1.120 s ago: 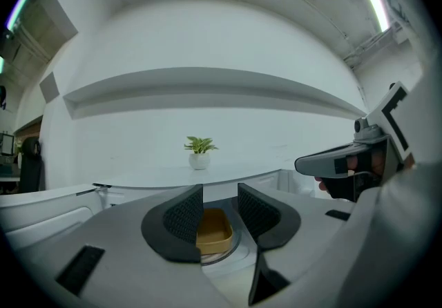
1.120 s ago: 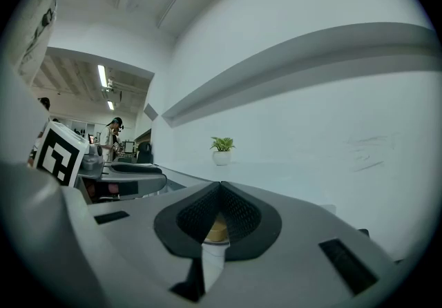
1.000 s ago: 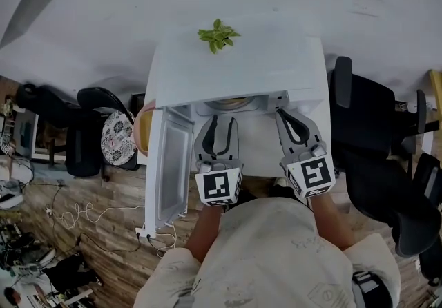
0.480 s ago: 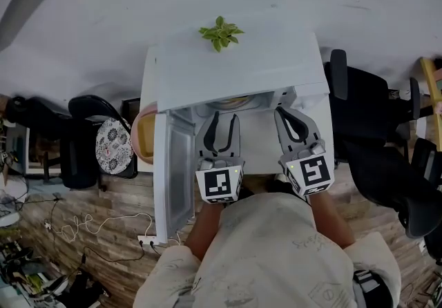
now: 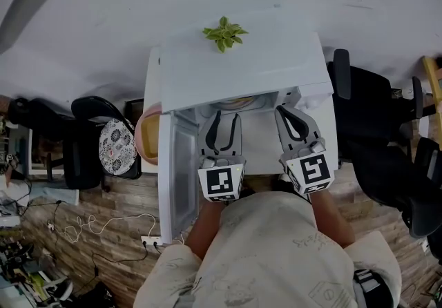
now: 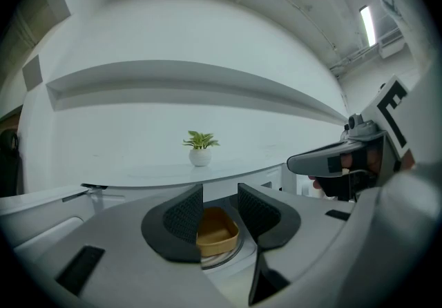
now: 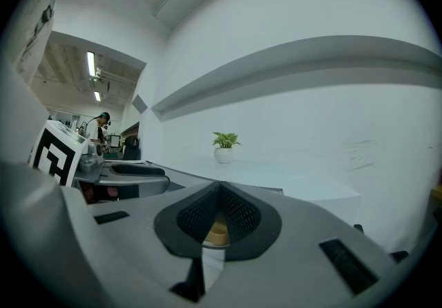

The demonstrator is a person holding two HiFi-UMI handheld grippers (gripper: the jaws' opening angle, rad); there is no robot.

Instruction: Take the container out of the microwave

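From the head view, the left hand-held gripper and right hand-held gripper both point into the open white microwave. Its door hangs open to the left of the left one. The tan container sits inside, just ahead of the left tips.

In the left gripper view, the jaws stand narrowly apart and empty. The container shows through their gap, ahead, with a potted plant above.

In the right gripper view, the jaw tips meet, holding nothing. A sliver of the container shows beyond.
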